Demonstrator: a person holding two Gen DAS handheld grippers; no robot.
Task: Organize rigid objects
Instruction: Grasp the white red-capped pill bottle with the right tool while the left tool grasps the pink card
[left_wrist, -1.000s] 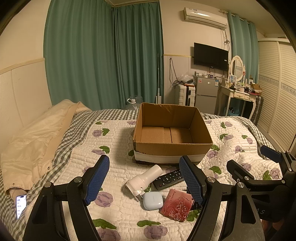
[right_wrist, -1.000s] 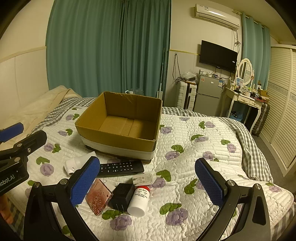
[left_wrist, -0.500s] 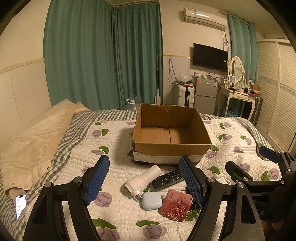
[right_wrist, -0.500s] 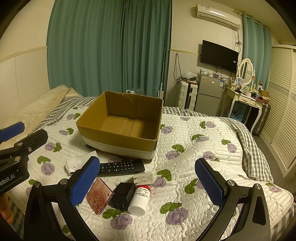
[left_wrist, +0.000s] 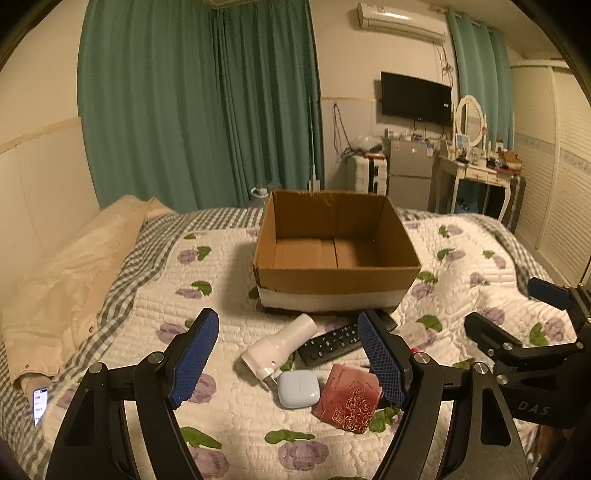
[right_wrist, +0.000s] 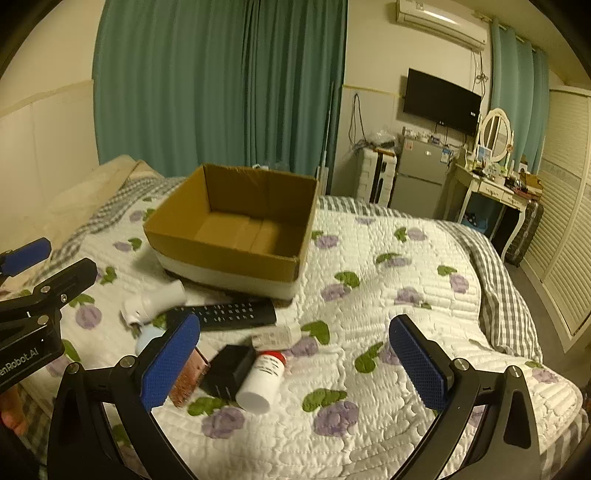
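An open, empty cardboard box (left_wrist: 334, 273) (right_wrist: 221, 258) stands on the quilted bed. In front of it lie a white cylindrical device (left_wrist: 279, 345) (right_wrist: 153, 301), a black remote (left_wrist: 332, 343) (right_wrist: 225, 314), a pale blue earbud case (left_wrist: 298, 388), a red rose-patterned box (left_wrist: 349, 397) (right_wrist: 188, 380), a black charger (right_wrist: 229, 371), a white red-capped bottle (right_wrist: 263, 380) and a small white tube (right_wrist: 277, 336). My left gripper (left_wrist: 288, 363) is open above the white device and blue case. My right gripper (right_wrist: 293, 367) is open above the bottle.
A beige duvet (left_wrist: 74, 277) lies on the bed's left side with a lit phone (left_wrist: 40, 404) near its edge. The bed drops off at the right toward a dressing table (right_wrist: 491, 192), small fridge (right_wrist: 419, 177) and louvred wardrobe (right_wrist: 565, 221).
Both grippers have come slightly closer to the items in front of the box; the right wrist view has shifted left. Jaws have stayed open and nothing has been picked up.
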